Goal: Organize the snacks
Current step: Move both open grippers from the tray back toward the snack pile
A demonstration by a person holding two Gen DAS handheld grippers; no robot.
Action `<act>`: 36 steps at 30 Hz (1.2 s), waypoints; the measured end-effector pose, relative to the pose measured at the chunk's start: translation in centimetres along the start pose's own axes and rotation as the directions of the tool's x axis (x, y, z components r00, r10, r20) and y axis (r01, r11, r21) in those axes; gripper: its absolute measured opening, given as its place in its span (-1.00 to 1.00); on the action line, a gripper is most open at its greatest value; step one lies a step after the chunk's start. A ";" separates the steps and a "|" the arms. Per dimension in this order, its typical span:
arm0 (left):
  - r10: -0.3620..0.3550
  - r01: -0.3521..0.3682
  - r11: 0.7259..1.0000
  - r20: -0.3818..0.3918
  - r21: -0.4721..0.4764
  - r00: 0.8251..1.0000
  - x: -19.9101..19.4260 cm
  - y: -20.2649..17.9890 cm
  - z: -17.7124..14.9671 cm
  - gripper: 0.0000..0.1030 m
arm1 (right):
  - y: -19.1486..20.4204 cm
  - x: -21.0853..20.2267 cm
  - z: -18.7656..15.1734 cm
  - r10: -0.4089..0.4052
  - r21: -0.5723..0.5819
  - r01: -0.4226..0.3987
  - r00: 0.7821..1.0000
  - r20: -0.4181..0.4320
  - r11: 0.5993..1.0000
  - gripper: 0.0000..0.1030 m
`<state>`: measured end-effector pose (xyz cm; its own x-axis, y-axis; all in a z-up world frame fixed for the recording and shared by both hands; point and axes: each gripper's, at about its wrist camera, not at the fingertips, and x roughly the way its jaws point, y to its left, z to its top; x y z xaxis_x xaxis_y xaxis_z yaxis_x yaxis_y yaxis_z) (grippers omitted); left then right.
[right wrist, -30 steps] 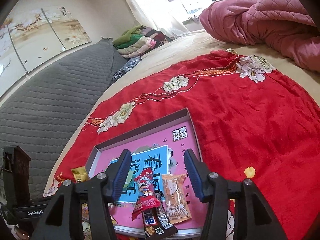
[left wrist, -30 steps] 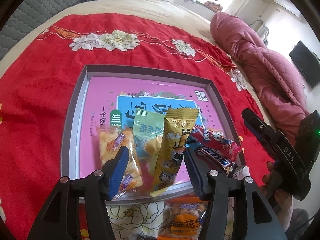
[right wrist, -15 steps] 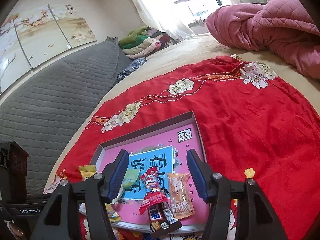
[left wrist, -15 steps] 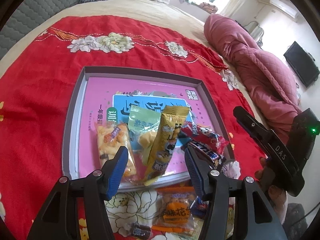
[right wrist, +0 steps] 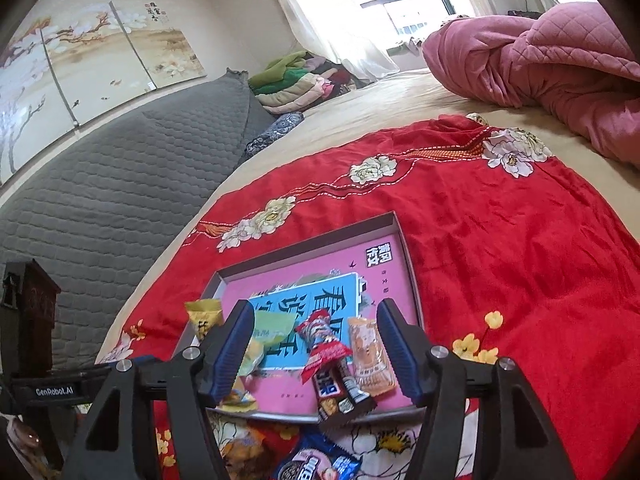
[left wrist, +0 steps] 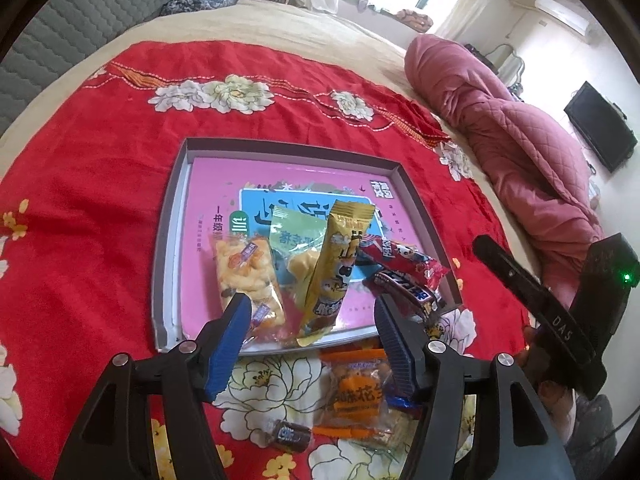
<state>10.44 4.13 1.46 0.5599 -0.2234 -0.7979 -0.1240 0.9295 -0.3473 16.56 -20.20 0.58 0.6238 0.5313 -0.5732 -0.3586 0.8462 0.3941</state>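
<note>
From the left wrist, the left gripper (left wrist: 316, 316) hangs with its jaws apart and empty over the near edge of the shallow box (left wrist: 170, 240), where a yellow packet (left wrist: 336, 272) lies among other snacks; an orange packet (left wrist: 358, 394) sits on the red blanket (left wrist: 80, 200) just outside that edge. From the right wrist, the right gripper (right wrist: 316, 336) is likewise spread wide, holding nothing, above the same box (right wrist: 404, 248), with a red packet (right wrist: 322, 340) and a dark bar (right wrist: 340, 394) across its near rim.

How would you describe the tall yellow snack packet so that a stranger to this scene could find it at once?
On the red flowered blanket lies a shallow grey tray with a pink floor. The yellow packet lies near its front rim, between a pale green packet and a red one. It alone is long, narrow and mustard yellow.
</note>
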 end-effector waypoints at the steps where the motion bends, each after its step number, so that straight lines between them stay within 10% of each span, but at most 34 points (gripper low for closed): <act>1: 0.000 0.000 1.000 0.002 0.006 1.000 -0.2 -0.1 0.0 0.28 | 0.2 -0.1 -0.2 -0.002 -0.004 0.001 1.000 -0.003 1.000 0.23; 36: 0.044 -0.041 0.994 -0.023 0.100 0.999 -1.0 -2.3 -3.1 0.33 | 2.8 -3.6 -4.7 -0.126 -0.127 0.115 0.989 -0.077 0.985 0.47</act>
<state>7.67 1.33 1.52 0.5352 -0.1892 -0.8233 -0.0646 0.9626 -0.2632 10.05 -19.54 0.33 0.6083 0.4222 -0.6721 -0.3694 0.9001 0.2310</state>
